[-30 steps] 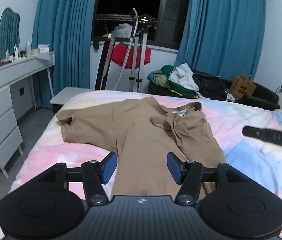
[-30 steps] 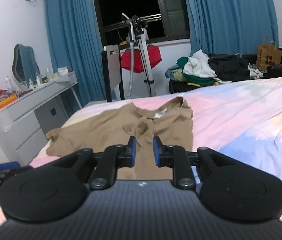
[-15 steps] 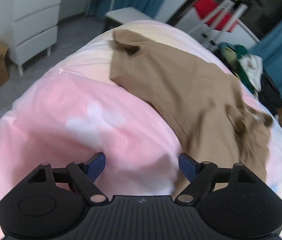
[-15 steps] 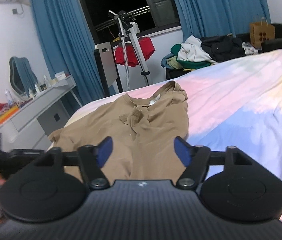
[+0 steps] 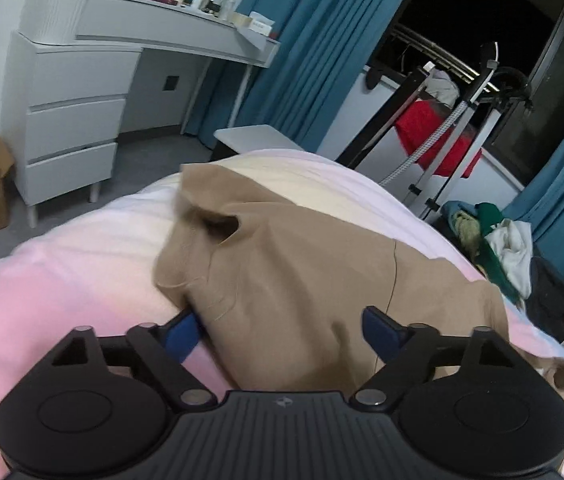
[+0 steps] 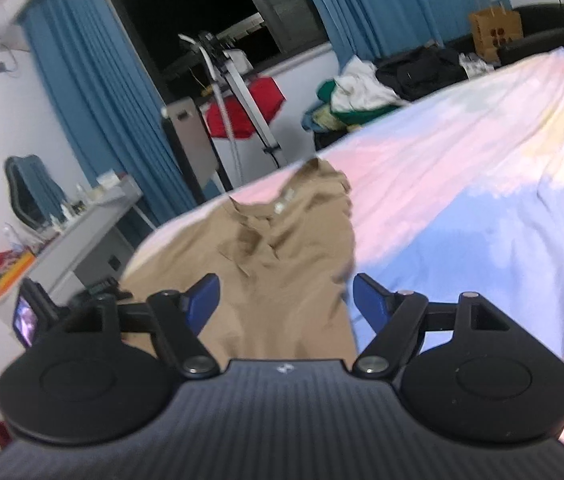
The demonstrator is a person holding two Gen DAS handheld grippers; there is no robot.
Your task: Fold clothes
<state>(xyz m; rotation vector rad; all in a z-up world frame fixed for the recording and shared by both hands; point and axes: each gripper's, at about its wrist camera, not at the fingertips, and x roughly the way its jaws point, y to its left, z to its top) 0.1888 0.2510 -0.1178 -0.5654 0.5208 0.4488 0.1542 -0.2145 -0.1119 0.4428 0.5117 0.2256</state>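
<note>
**A:** What does the bedroom scene show?

**B:** A bed [image 6: 482, 208] under a pastel pink, blue and cream cover fills the lower frames, with a tan shirt [image 5: 302, 280] spread across it, collar at the far end.

**A:** And nearest the lens?

**B:** In the left wrist view, the left gripper [image 5: 282, 330] sits low at the frame's bottom, its blue pads spread wide. The left pad is tucked against the shirt's near edge, the right one lies over the fabric. In the right wrist view, the right gripper [image 6: 284, 302] is likewise parted, the shirt's hem between its pads at lower centre; whether they touch the cloth cannot be told.

**A:** Farther back?

**B:** A sleeve opening [image 5: 221, 224] gapes at centre left. Beyond the bed, a white dressing table [image 5: 81, 92] stands upper left, a garment steamer stand [image 5: 458, 128] with a red item upper right, a clothes pile [image 6: 358, 92] and teal curtains [image 6: 97, 92] behind.
</note>
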